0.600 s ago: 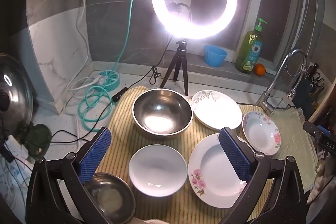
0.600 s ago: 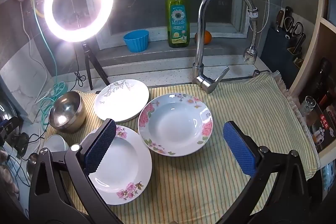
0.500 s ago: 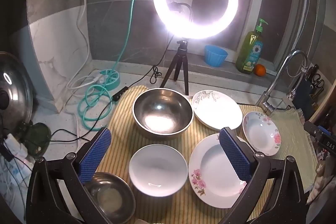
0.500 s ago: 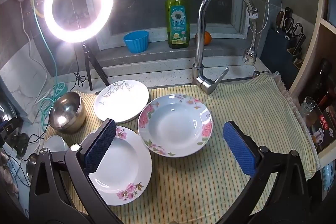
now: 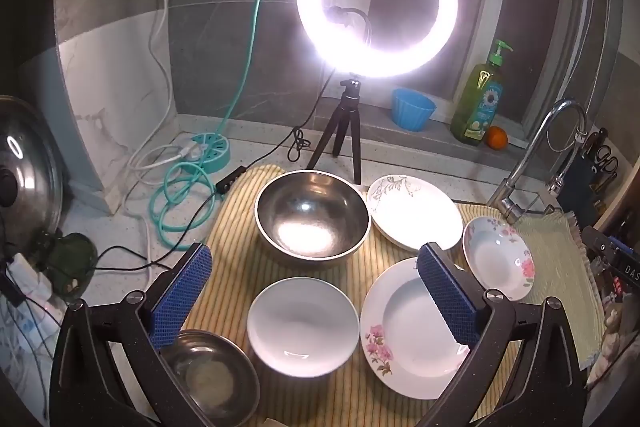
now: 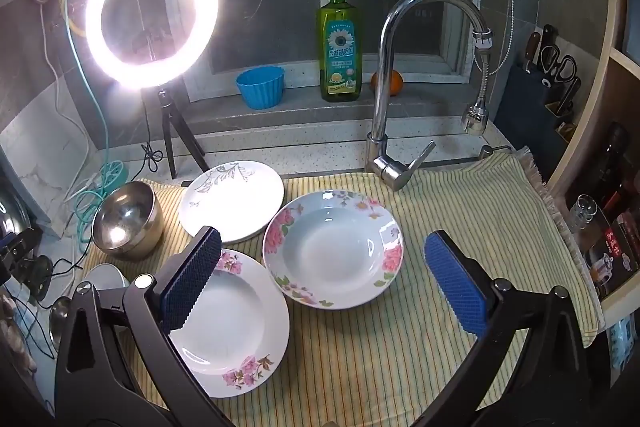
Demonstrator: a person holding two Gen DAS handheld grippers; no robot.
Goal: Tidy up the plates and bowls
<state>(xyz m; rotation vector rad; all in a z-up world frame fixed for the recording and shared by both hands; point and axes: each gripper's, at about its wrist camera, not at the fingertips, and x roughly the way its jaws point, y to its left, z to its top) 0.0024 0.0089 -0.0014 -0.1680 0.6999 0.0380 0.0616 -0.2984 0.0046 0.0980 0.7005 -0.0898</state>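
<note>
Both the left gripper and right gripper hover with jaws spread wide, holding nothing, likely sizing up a first pick. On the striped cloth, bowls sit toward its left edge and plates mid-cloth, all unstacked.

Both wrist views overlook the striped cloth from above.

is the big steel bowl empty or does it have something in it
Empty. The big steel bowl stands upright on the striped cloth, and its bare shiny inside shows only the lamp's reflection.
</note>
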